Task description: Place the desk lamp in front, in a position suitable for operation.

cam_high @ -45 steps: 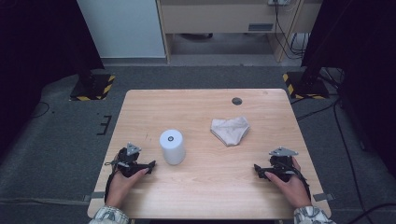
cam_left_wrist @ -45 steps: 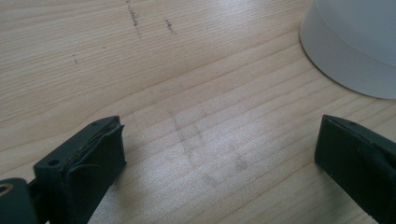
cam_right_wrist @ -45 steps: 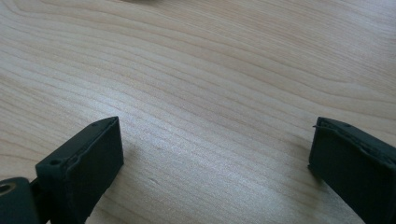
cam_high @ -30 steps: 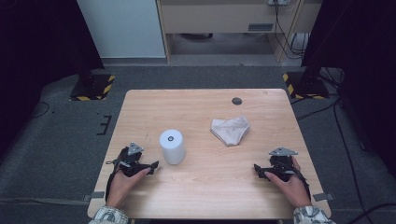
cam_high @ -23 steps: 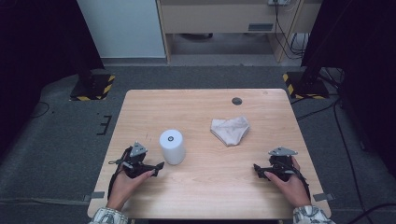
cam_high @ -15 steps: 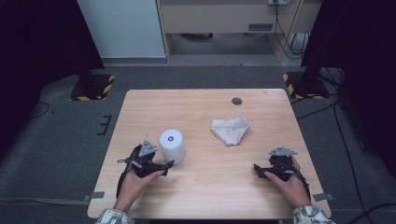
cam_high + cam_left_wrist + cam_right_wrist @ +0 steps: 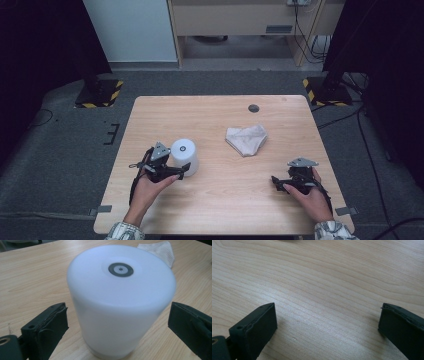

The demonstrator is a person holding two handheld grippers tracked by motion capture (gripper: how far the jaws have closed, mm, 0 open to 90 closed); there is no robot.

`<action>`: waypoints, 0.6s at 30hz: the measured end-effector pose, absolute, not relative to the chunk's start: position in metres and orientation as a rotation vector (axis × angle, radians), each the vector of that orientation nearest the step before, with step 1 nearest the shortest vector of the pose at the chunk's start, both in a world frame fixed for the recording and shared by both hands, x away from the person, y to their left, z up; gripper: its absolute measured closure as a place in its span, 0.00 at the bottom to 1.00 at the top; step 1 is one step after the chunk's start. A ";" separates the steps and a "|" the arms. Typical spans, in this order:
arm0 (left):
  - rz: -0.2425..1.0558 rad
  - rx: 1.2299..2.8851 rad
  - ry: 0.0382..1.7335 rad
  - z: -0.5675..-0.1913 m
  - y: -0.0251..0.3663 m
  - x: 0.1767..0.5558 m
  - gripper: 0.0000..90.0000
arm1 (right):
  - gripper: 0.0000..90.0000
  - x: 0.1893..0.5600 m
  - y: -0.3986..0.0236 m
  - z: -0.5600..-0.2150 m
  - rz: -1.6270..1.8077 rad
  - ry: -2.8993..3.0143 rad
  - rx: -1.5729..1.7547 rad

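Wooden table (image 7: pixel 215 210) is carrying a white cylinder (image 7: pixel 184 156) that is standing upright left of centre, with a crumpled white cloth (image 7: pixel 246 139) lying well apart to its right and a small dark disc (image 7: pixel 253 108) sitting near the far edge. Left gripper (image 7: pixel 181 170) is sitting at the cylinder's near side with its jaws spread wide, one on each flank of the cylinder (image 7: pixel 120 302) and neither one touching it. Right gripper (image 7: pixel 280 184) is resting near the table's front right edge, jaws wide apart over bare wood (image 7: pixel 324 290).
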State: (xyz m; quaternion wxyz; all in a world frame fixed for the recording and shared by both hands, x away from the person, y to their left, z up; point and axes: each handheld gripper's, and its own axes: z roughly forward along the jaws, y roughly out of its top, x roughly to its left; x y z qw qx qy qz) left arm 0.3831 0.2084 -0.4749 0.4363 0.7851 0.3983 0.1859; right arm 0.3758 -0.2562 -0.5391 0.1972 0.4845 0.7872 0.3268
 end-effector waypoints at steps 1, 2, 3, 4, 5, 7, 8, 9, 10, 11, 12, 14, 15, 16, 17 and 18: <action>0.455 1.961 0.983 -0.473 0.209 0.383 0.03 | 0.02 0.376 -0.256 -0.539 0.915 2.204 1.357; 0.449 1.969 0.977 -0.471 0.210 0.384 0.03 | 0.02 0.376 -0.256 -0.539 0.915 2.204 1.351; 0.435 1.959 0.992 -0.468 0.210 0.385 0.02 | 0.02 0.376 -0.256 -0.539 0.915 2.205 1.349; 0.435 1.959 0.992 -0.468 0.210 0.385 0.03 | 0.02 0.376 -0.256 -0.539 0.915 2.205 1.349; 0.419 1.971 0.995 -0.464 0.209 0.388 0.03 | 0.02 0.376 -0.256 -0.539 0.915 2.205 1.349; 0.417 1.994 0.991 -0.462 0.208 0.390 0.03 | 0.02 0.376 -0.256 -0.539 0.915 2.206 1.348; 0.419 2.024 0.987 -0.461 0.205 0.391 0.03 | 0.02 0.376 -0.256 -0.539 0.915 2.206 1.347; 0.423 2.058 0.975 -0.460 0.202 0.392 0.03 | 0.02 0.375 -0.256 -0.539 0.915 2.207 1.351; 0.423 2.058 0.975 -0.460 0.202 0.392 0.03 | 0.02 0.375 -0.256 -0.539 0.915 2.207 1.351; 0.432 2.066 0.977 -0.458 0.201 0.394 0.03 | 0.02 0.375 -0.256 -0.539 0.916 2.207 1.351; 0.434 2.064 0.975 -0.456 0.200 0.395 0.03 | 0.02 0.375 -0.256 -0.539 0.917 2.207 1.351; 0.437 2.063 0.976 -0.455 0.199 0.396 0.03 | 0.02 0.375 -0.256 -0.539 0.917 2.208 1.351; 0.440 2.069 0.972 -0.452 0.196 0.398 0.03 | 0.02 0.375 -0.256 -0.539 0.918 2.208 1.353; 0.447 2.078 0.969 -0.450 0.195 0.398 0.03 | 0.02 0.375 -0.256 -0.539 0.918 2.208 1.351; 0.450 2.086 0.966 -0.450 0.194 0.399 0.03 | 0.02 0.375 -0.256 -0.539 0.918 2.209 1.346; 0.450 2.086 0.966 -0.450 0.194 0.399 0.04 | 0.02 0.375 -0.256 -0.539 0.918 2.209 1.346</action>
